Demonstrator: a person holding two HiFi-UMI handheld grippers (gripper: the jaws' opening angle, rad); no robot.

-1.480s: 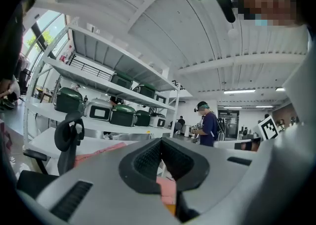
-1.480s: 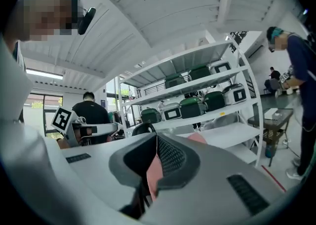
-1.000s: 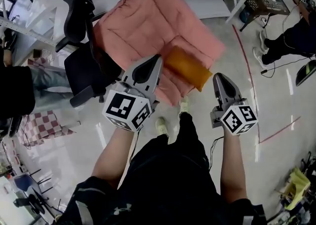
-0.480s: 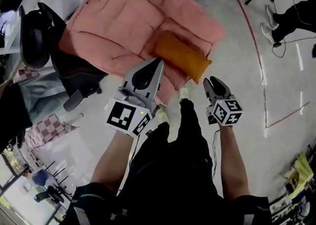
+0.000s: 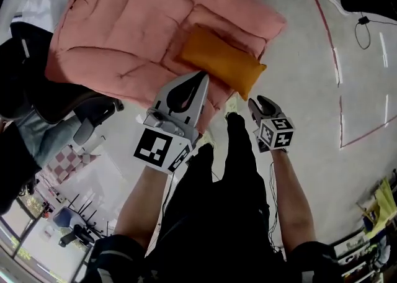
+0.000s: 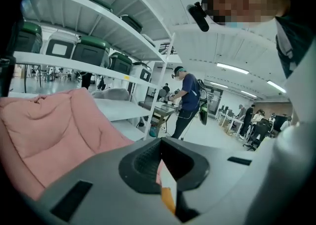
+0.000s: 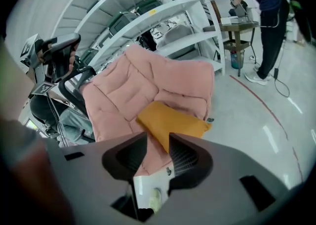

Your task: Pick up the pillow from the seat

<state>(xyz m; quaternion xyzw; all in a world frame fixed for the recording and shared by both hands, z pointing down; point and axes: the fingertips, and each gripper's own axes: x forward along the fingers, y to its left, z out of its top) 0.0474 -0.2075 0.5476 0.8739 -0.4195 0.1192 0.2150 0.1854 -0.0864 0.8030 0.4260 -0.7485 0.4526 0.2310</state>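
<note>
An orange pillow [image 5: 221,59] lies on the front part of a pink quilted seat [image 5: 124,21]. My left gripper [image 5: 200,78] hovers just short of the pillow's near edge, its jaws together and nothing held. In the left gripper view the left gripper [image 6: 161,146] shows only a thin slit, with the pink seat [image 6: 49,130] to its left. My right gripper [image 5: 255,103] hangs over the floor near the pillow's right end. The right gripper [image 7: 158,142] is opening, with nothing between its jaws. Beyond it lie the pillow [image 7: 168,119] and the seat [image 7: 143,83].
A black office chair [image 5: 56,98] stands left of the seat. White shelving [image 7: 148,12] with bins runs behind it. A person [image 7: 266,17] stands at a small table on the right. Red tape lines [image 5: 338,71] cross the pale floor. My shoes [image 5: 233,105] are just below the pillow.
The seat and pillow have come closer and now sit higher and further left in the head view. Both grippers have neared the pillow. The right gripper's jaws have spread apart.
</note>
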